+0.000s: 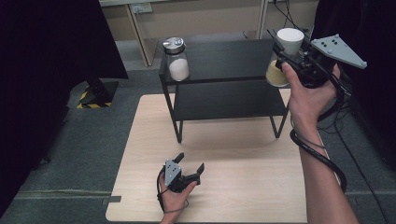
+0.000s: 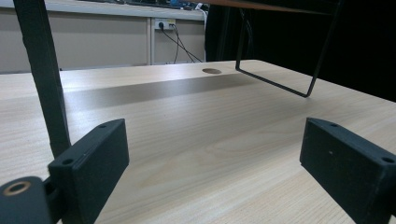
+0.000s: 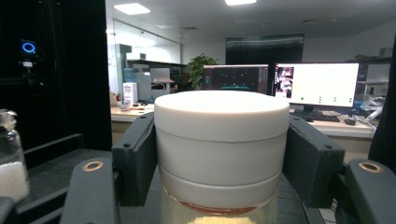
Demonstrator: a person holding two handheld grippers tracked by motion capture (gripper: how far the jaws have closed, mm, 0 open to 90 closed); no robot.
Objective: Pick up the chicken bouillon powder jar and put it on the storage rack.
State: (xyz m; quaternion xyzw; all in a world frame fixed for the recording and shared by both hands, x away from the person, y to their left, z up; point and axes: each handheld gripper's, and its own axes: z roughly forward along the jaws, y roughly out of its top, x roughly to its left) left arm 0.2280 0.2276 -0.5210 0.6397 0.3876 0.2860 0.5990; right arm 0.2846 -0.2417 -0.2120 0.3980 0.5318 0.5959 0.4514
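You have two jars here and one black two-tier shelf rack (image 1: 224, 79) standing on the light wooden surface (image 1: 233, 186). The first is a glass jar with a metal lid (image 1: 176, 59), partly filled with white grains, sitting at the left front corner of the rack's top shelf. The second is a white-lidded jar (image 1: 285, 56) with pale yellow grains in its lower part, and it is in your right gripper (image 1: 292, 58). From the right gripper view, your jaws are clamped on both sides of the wide white lid (image 3: 222, 140), one pad pressed against each flank, with the glass body and yellow contents showing just below. You hold that jar upright and lifted, at the right end of the rack's top shelf; whether its base touches the shelf cannot be told. Your right hand (image 1: 310, 93) is raised well above the surface, forearm running up from the lower right, the gripper's cable looping down beside your wrist. Your left gripper (image 1: 190, 164) sits low near the front edge of the surface, well apart from the rack, its jaws spread wide and grasping nothing. In the left gripper view bare wood lies between them, and the rack's thin black legs stand ahead. Your left hand (image 1: 175, 196) rests on the surface behind it.
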